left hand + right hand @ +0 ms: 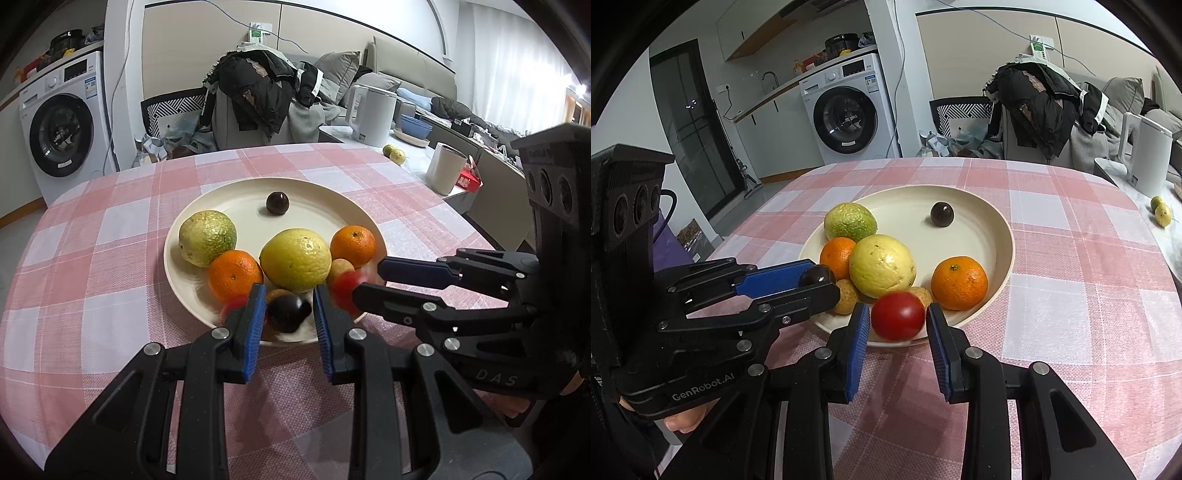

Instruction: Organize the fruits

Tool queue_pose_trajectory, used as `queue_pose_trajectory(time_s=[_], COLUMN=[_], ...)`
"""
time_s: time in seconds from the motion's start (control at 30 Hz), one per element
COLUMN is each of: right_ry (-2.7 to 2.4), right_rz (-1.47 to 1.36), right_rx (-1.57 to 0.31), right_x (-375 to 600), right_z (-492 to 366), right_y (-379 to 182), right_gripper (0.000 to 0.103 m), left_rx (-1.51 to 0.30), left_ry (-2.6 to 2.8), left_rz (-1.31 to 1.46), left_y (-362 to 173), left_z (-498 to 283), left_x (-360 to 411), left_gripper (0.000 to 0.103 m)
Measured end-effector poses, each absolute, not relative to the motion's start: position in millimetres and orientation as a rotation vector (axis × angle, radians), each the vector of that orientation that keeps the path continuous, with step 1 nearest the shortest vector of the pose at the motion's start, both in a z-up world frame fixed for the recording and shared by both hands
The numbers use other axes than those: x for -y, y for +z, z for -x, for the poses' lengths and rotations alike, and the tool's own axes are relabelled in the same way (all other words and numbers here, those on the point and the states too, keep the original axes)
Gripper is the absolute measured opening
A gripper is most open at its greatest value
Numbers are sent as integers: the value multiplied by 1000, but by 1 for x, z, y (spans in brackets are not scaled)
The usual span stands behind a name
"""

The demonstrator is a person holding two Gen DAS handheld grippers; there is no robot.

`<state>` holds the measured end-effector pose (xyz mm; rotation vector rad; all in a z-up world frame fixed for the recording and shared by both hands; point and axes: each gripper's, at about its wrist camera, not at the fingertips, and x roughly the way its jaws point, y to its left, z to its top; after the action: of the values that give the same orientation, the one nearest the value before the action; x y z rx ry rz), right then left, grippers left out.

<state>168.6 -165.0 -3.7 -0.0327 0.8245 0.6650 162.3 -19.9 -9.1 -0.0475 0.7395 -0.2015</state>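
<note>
Fruit crowds the near side of a cream plate (1004, 236) on the checked bench (1071, 295): two oranges, a yellow citrus (882, 266), a green citrus (850, 221), with one dark plum (942, 213) alone at the far side. Left gripper (290, 308) has its jaws clamped on a dark plum-like fruit (286, 312) at the plate's near rim. Right gripper (897, 319) sits just beside it, jaws slightly apart around a red tomato (898, 320), with small gaps on both sides.

"GenRobot.AI" in pale letters on left gripper (827, 282) body; "DAS" embossed on right gripper (364, 275) body.
</note>
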Motion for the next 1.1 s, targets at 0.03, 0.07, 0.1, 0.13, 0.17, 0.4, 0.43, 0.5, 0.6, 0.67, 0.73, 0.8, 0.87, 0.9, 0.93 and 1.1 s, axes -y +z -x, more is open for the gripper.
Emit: queue_pose_trajectory(time_s=[0.03, 0.07, 0.1, 0.13, 0.17, 0.4, 0.43, 0.5, 0.6, 0.67, 0.73, 0.8, 0.87, 0.9, 0.93, 1.1], right_ry=[664, 661, 656, 653, 649, 621, 623, 627, 629, 627, 624, 628, 627, 625, 624, 635], right_rz=[34, 37, 39, 41, 44, 60, 57, 52, 47, 42, 30, 20, 25, 27, 27, 15], right_rx=[-823, -820, -814, -810, -807, -772, -764, -753, -750, -736, -712, -689, -678, -662, -652, -607], right_x=[165, 164, 164, 165, 166, 176, 179, 182, 186, 189, 192, 194, 195, 196, 195, 198], right_z=[-169, -169, -168, -167, -166, -157, -155, -151, -147, -142, -138, -134, -132, -130, -129, -123], right_y=[-4, -4, -4, -4, -4, 1, 1, 2, 2, 2, 4, 5, 7, 8, 9, 12], right_gripper=[36, 38, 40, 43, 45, 75, 83, 90, 96, 101, 103, 103, 103, 103, 103, 103], left_rx=[-740, -742, -745, -747, -746, -668, -645, -610, -605, -596, -586, -575, -558, -551, -546, -527], left_ry=[-198, -196, -192, -186, -181, -120, -102, -75, -69, -66, -60, -52, -46, -40, -37, -34], left_rz=[48, 48, 49, 50, 52, 31, 22, 2, -21, -30, -37, -39, -39, -35, -29, 12], left_y=[-10, -11, -11, -12, -12, -3, 0, 3, 4, 3, 2, 2, 2, 2, 2, 0], left_z=[-162, -162, -162, -161, -160, -140, -135, -127, -117, -111, -105, -100, -94, -92, -90, -83], left_x=[20, 20, 20, 19, 18, 10, 9, 8, 9, 8, 8, 6, 4, 3, 2, -5], left_gripper=[24, 25, 26, 30, 33, 74, 82, 84, 87, 90, 96, 100, 100, 101, 102, 102])
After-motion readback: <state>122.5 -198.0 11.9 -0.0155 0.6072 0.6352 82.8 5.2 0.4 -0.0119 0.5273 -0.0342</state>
